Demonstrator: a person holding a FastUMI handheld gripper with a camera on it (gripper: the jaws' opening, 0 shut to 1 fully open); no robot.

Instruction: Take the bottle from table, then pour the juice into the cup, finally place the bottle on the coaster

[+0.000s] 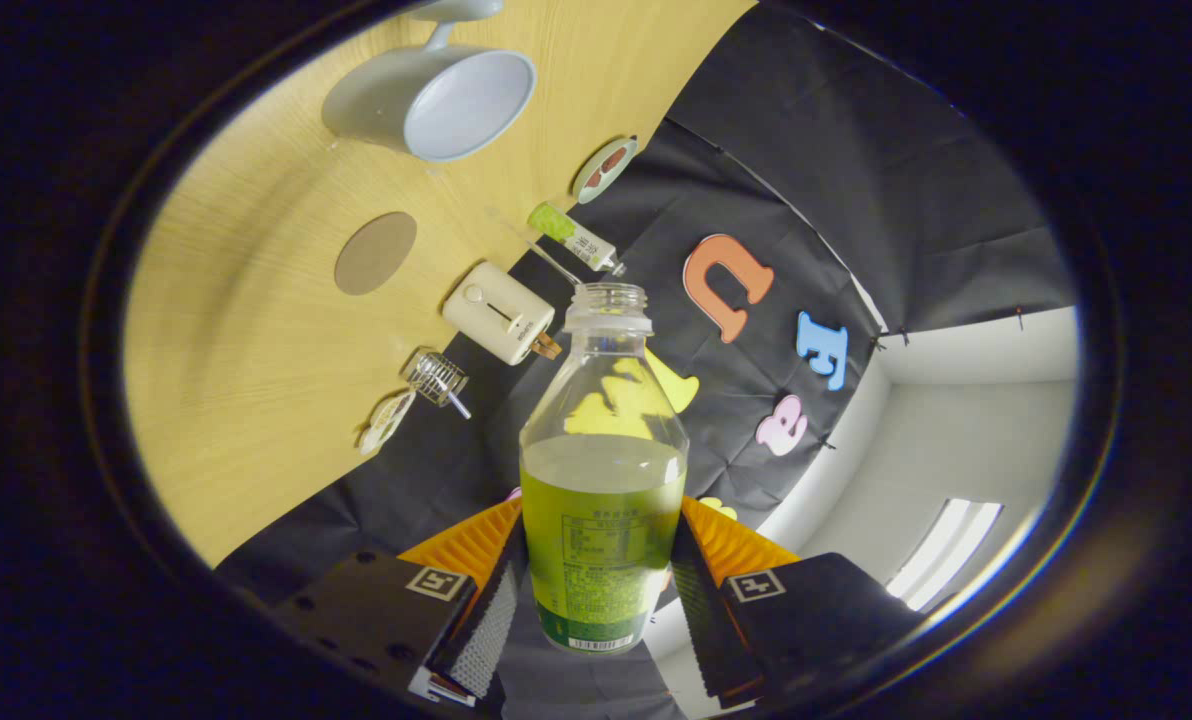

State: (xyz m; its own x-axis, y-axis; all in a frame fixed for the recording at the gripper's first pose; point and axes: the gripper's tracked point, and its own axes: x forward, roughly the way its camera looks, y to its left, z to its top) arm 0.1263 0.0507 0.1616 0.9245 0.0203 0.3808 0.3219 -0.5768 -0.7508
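Observation:
My gripper (601, 590) is shut on a clear plastic bottle (602, 470), both fingers pressing its labelled lower body. The bottle has no cap, its open mouth points away from me, and green juice fills roughly its lower half. The whole view is rolled, so the wooden table (256, 350) runs up the side beyond the bottle. A grey-white cup (436, 95) with a handle stands on the table far beyond the bottle's mouth, apart from it. A round brown coaster (375, 252) lies flat on the table between the cup and the fingers.
Near the table's back edge stand a small white toaster-like box (501, 312), a wire whisk (438, 380), a green-capped tube (573, 236) and a small dish (604, 168). The black cloth wall (856, 180) rises behind them.

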